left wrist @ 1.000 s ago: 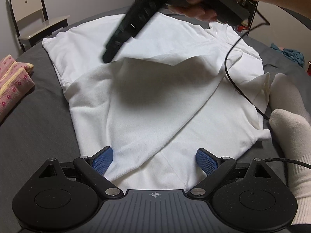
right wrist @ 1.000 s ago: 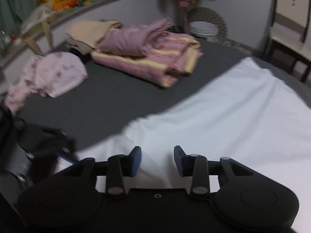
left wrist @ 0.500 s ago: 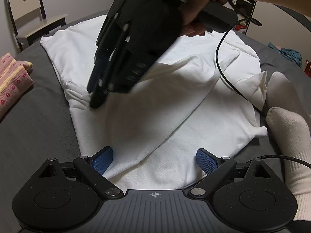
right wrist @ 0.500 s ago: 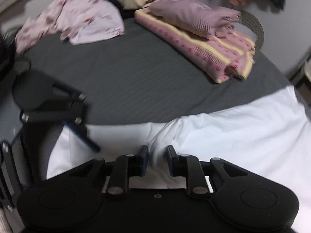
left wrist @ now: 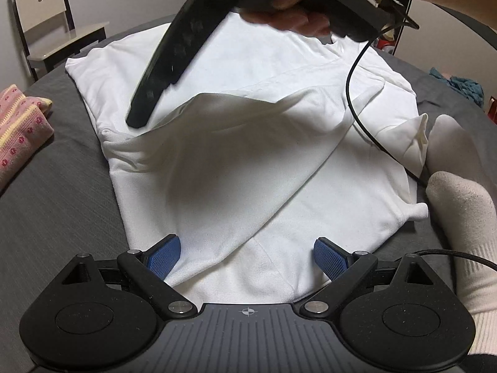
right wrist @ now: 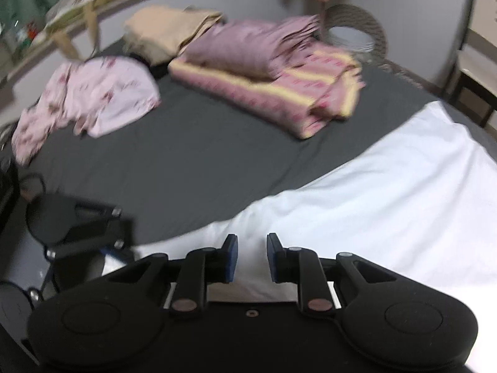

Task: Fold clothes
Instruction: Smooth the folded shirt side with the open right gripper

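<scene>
A white shirt (left wrist: 248,155) lies spread on a dark grey bed (left wrist: 56,192), with 1 side folded over the middle in a diagonal flap. The left gripper (left wrist: 247,253) sits low at the shirt's near hem, its 2 blue pads (left wrist: 163,253) spread wide apart with cloth lying between them but nothing pinched. The right gripper (right wrist: 251,256), held in a hand (left wrist: 285,15), hangs above the far part of the shirt; in the left view it is a dark, blurred bar tilted down toward the shirt's left edge. In its own view the fingers stand a little apart with a clear gap, and white cloth shows through that gap, below them, not clamped. A black cable (left wrist: 357,108) runs from that gripper across the shirt's right side. A foot in a white sock (left wrist: 459,214) rests just beside the shirt's right edge. A pink and yellow folded blanket (right wrist: 279,93) lies well apart on the bed, with a mauve garment (right wrist: 248,46) on top, a pale floral garment (right wrist: 102,93) near it, and a beige pile (right wrist: 167,28) behind. A chair (left wrist: 46,21) stands beyond the bed.
</scene>
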The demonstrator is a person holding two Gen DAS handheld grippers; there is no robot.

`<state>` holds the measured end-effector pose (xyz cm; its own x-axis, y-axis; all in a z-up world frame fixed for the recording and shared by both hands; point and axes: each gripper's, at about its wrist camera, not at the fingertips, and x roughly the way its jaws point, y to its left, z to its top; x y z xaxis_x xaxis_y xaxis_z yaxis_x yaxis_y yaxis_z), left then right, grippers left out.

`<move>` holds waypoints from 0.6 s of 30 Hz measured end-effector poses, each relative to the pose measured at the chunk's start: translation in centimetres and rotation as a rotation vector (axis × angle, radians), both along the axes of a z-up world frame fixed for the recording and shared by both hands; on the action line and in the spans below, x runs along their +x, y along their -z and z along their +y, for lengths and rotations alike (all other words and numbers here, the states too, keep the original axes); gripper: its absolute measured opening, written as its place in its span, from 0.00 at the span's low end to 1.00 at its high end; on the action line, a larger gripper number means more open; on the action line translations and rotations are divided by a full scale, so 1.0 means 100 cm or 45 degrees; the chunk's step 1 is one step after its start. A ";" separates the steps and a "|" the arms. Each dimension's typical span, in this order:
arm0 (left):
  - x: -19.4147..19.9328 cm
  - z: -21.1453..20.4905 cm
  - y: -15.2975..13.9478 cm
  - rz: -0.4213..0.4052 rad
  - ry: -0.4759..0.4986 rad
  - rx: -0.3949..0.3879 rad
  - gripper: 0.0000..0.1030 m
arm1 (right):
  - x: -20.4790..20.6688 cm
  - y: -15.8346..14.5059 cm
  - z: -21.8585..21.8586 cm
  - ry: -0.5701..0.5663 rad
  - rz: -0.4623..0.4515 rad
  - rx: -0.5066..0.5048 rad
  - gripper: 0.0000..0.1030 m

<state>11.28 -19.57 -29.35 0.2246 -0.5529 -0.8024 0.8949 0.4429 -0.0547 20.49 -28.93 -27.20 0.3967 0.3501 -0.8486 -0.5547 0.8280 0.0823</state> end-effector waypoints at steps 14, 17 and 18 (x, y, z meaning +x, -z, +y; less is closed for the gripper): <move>0.002 0.001 0.000 0.005 -0.001 -0.002 0.90 | 0.004 0.003 -0.001 0.056 0.078 0.115 0.18; 0.001 0.001 0.000 0.004 -0.001 -0.002 0.90 | 0.009 0.002 -0.008 0.106 0.105 0.186 0.18; 0.001 0.001 0.000 0.003 -0.001 -0.002 0.90 | 0.011 0.003 -0.010 0.122 0.114 0.218 0.18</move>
<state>11.39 -19.49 -29.35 0.2233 -0.5538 -0.8022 0.8944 0.4437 -0.0573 21.59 -29.96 -27.48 0.3607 0.4562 -0.8135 -0.4581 0.8464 0.2716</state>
